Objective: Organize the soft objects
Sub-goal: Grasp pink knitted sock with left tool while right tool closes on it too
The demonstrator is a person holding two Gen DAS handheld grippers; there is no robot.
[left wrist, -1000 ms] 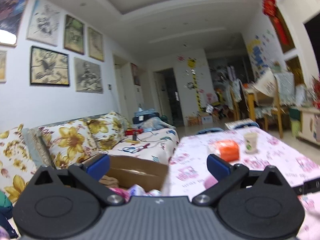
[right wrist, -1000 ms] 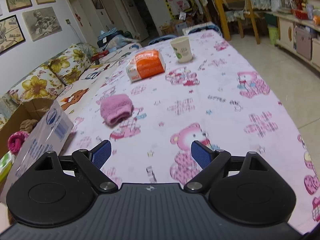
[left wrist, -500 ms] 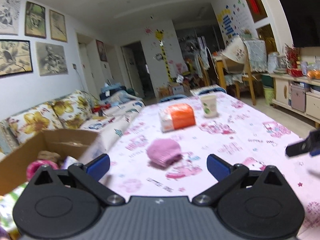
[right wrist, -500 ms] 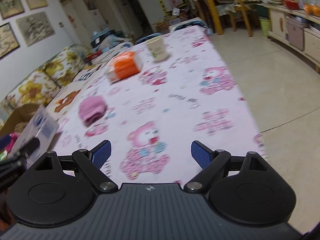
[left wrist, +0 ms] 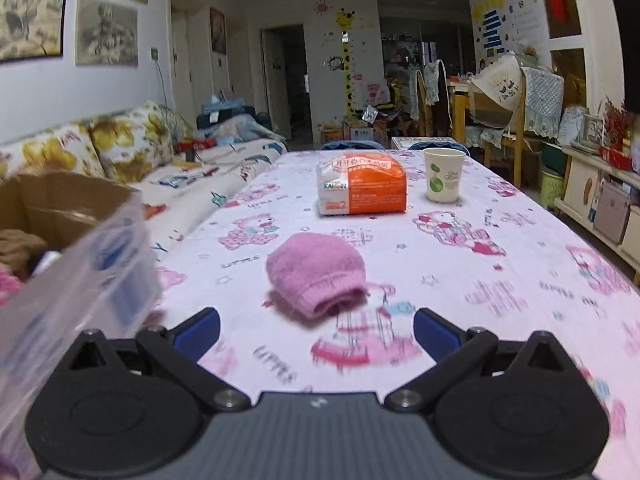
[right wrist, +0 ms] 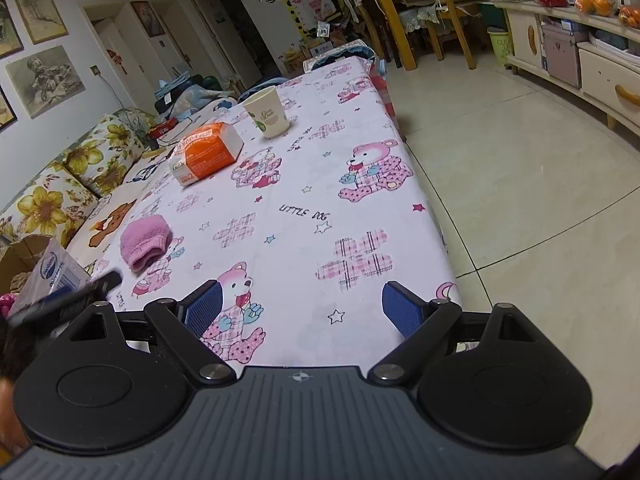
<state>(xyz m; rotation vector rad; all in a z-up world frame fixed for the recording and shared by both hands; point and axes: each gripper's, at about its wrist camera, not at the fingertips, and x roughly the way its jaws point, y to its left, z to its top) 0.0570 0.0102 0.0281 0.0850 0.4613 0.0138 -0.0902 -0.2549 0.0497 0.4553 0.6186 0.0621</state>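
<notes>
Sock (left wrist: 316,278), the pink rolled one, sat on the tablecloth (left wrist: 500,264) right ahead of my left claw (left wrist: 316,330), which was spread wide with nothing in it. Right claw (right wrist: 302,308) was open too, over the near table edge. Farther back were an orange pack (left wrist: 362,188) and a cup (left wrist: 443,175); a cardboard box (left wrist: 60,208) sat off left.

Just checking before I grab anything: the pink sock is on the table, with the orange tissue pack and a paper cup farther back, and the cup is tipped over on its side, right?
Not quite. The paper cup stands upright, as both wrist views show. The rest holds: the pink sock lies on the table, nearer than the orange tissue pack.
</notes>
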